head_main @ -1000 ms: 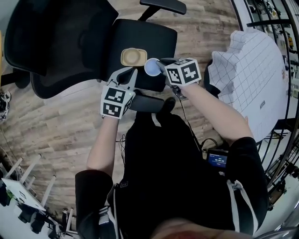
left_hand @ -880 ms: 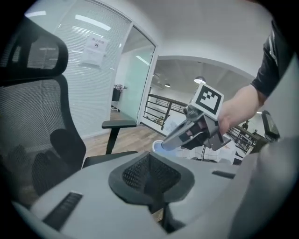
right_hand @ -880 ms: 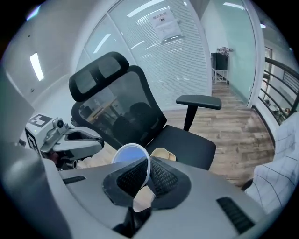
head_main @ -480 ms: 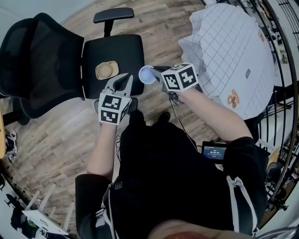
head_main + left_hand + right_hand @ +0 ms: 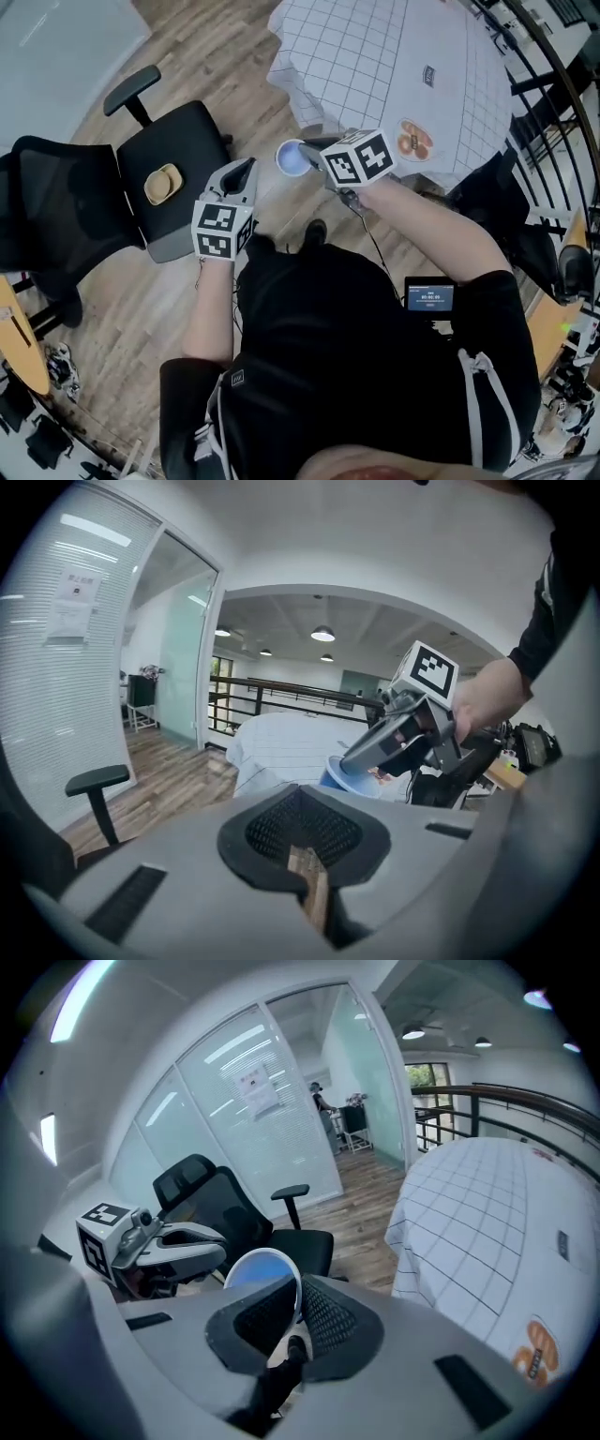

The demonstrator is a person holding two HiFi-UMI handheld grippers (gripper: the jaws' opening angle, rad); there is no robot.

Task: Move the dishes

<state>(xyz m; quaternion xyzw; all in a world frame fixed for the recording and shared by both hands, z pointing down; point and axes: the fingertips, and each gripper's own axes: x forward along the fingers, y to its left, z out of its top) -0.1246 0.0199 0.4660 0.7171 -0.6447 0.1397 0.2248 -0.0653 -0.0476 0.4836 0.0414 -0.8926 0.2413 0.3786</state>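
- Firstly, far left: office chair (image 5: 187, 141), with a tan bowl (image 5: 162, 184) sitting on its seat, well apart from both grippers. I judge it a dish yet to be fetched.
- Left gripper (image 5: 246, 170): jaws drawn together, nothing between them. The tan bowl lies to its left, and this is the hand nearer to it.
- Blue bowl (image 5: 292, 157): carried clear of every surface, just beside the left gripper's tip on its right side, mouth turned up towards my head view.
- Right gripper (image 5: 311, 153): jaws clamped on the blue bowl's rim, one pad inside, one outside.
- Table (image 5: 375, 56), white gridded cloth: ahead and to the right of the right gripper, the nearer hand. I judge the set-down goes that way.
- Far right, on the cloth near its closest edge: small orange-patterned item (image 5: 414, 141), too small to name. I would place the bowl clear of it.
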